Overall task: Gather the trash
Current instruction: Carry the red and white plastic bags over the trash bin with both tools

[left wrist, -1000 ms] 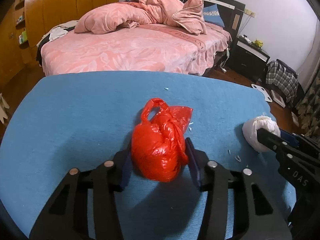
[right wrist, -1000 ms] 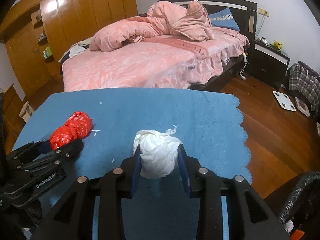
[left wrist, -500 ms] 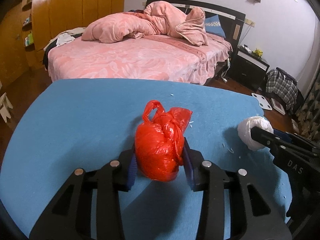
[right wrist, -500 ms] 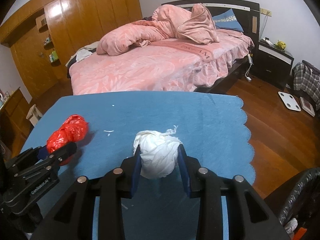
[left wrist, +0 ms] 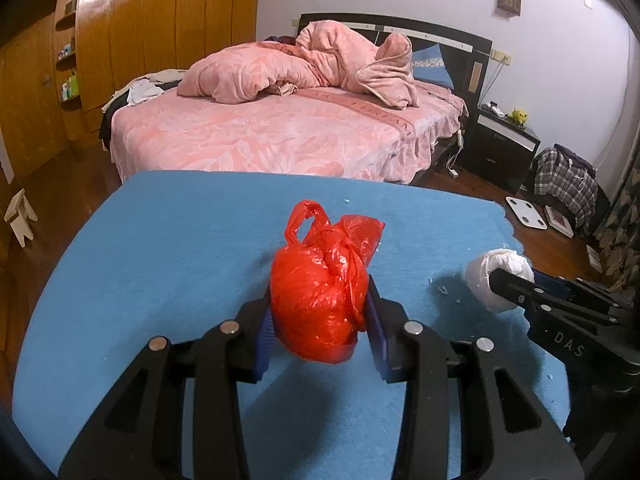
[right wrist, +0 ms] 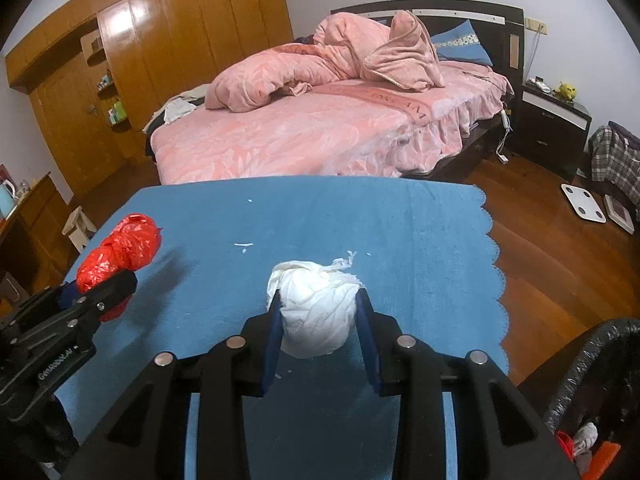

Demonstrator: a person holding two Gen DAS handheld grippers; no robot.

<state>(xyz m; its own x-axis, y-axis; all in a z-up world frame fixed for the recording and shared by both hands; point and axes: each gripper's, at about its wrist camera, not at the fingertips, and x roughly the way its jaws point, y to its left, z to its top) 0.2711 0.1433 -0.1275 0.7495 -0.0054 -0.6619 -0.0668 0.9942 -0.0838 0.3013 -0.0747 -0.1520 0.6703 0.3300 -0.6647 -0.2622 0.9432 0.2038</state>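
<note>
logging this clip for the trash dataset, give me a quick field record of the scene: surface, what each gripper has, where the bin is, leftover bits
surface: blue cloth covering the table
left gripper: shut on the red bag, which is knotted and lifted clear of the cloth; its jaws have just been closing on it
right gripper: shut on the white bag, a tied bundle
bin: black-lined bin at the table's right edge, some trash already inside
leftover bits: small white scraps on the cloth
background: bed with pink bedding, wooden floor

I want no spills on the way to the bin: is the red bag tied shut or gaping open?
Tied shut. The red bag has its handles knotted at the top, no contents showing, and sits clamped in the left gripper.
</note>
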